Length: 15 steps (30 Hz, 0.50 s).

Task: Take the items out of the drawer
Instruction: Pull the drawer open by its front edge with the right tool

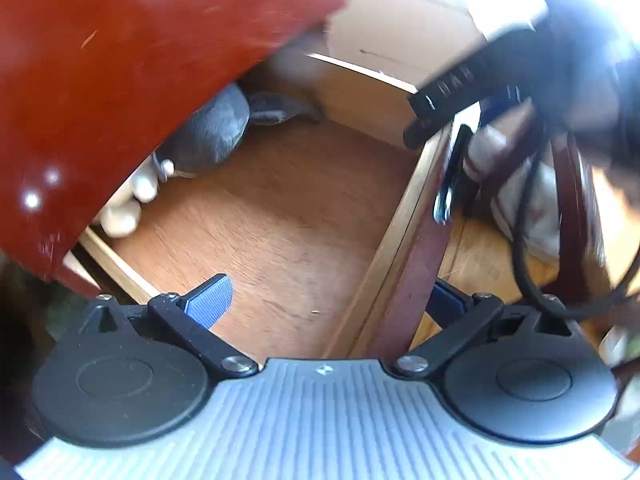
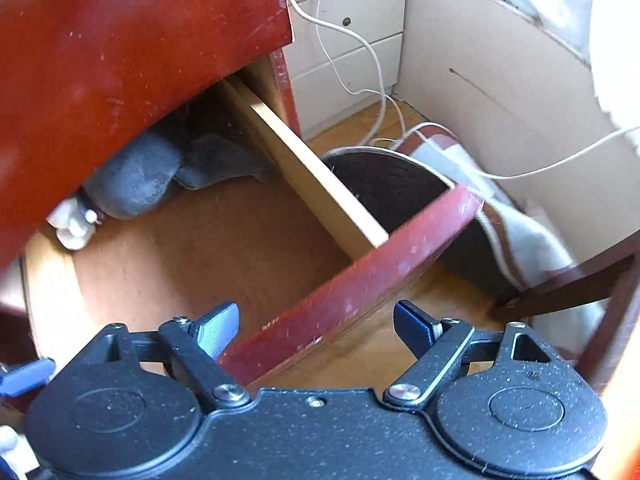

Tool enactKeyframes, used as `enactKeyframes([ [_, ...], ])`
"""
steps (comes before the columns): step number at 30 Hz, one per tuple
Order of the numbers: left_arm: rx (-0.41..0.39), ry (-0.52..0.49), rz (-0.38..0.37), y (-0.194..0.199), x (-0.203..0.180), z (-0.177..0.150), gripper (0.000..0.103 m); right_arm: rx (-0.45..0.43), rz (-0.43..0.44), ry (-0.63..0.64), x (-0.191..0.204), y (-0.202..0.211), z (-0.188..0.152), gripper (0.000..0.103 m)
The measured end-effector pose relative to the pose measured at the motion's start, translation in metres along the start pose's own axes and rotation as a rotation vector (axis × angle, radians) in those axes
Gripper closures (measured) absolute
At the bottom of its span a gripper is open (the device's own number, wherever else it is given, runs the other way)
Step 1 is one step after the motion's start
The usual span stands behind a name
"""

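Observation:
The drawer (image 1: pixel 288 216) stands pulled out under a red-brown tabletop; its wooden floor also shows in the right wrist view (image 2: pixel 192 264). At its back lie a grey rounded soft item (image 1: pixel 216 132) (image 2: pixel 136 180) with a flat grey piece (image 2: pixel 220 160) beside it, and a white item (image 1: pixel 128 204) (image 2: pixel 74 224) at the left. My left gripper (image 1: pixel 324 304) is open and empty, astride the drawer's front panel (image 1: pixel 412 264). My right gripper (image 2: pixel 316 328) is open and empty, also astride the red front panel (image 2: pixel 360 288). The right gripper shows blurred at the upper right of the left view (image 1: pixel 520 76).
The tabletop (image 2: pixel 120 60) overhangs the drawer's back. Right of the drawer stand a chair with a dark seat (image 2: pixel 392 188) and a white cloth (image 2: pixel 532 236), white cables (image 2: pixel 360 80), a cardboard panel (image 2: pixel 500 92) and a white cabinet (image 2: pixel 348 32).

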<state>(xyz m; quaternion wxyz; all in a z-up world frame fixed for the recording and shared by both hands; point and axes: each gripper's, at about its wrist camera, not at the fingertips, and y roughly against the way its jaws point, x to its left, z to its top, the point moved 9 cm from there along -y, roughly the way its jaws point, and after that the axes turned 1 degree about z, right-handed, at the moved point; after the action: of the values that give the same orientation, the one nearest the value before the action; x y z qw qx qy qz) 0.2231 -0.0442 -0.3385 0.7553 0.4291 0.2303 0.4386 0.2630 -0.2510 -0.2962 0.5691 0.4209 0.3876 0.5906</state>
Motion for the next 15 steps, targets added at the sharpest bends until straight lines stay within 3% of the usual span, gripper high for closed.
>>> enactKeyframes([
  [3, 0.056, -0.061, 0.035, 0.001, 0.002, -0.005, 0.001, 0.037, -0.013, 0.033, 0.004, 0.0, -0.005, 0.019],
  [5, 0.102, -0.027, 0.008, -0.001, 0.009, -0.005, 0.012, 0.052, 0.045, 0.001, 0.011, 0.008, -0.002, 0.02],
  [8, 0.148, 0.1, -0.085, -0.027, 0.023, 0.001, 0.016, 0.061, 0.166, -0.134, 0.02, 0.014, 0.0, 0.016],
  [11, 0.145, 0.088, -0.074, -0.024, 0.03, 0.004, 0.014, 0.083, 0.286, -0.243, 0.024, 0.025, -0.004, 0.015],
  [15, 0.138, 0.029, -0.01, -0.021, 0.027, 0.006, 0.014, 0.072, 0.276, -0.199, 0.028, 0.031, -0.006, 0.015],
])
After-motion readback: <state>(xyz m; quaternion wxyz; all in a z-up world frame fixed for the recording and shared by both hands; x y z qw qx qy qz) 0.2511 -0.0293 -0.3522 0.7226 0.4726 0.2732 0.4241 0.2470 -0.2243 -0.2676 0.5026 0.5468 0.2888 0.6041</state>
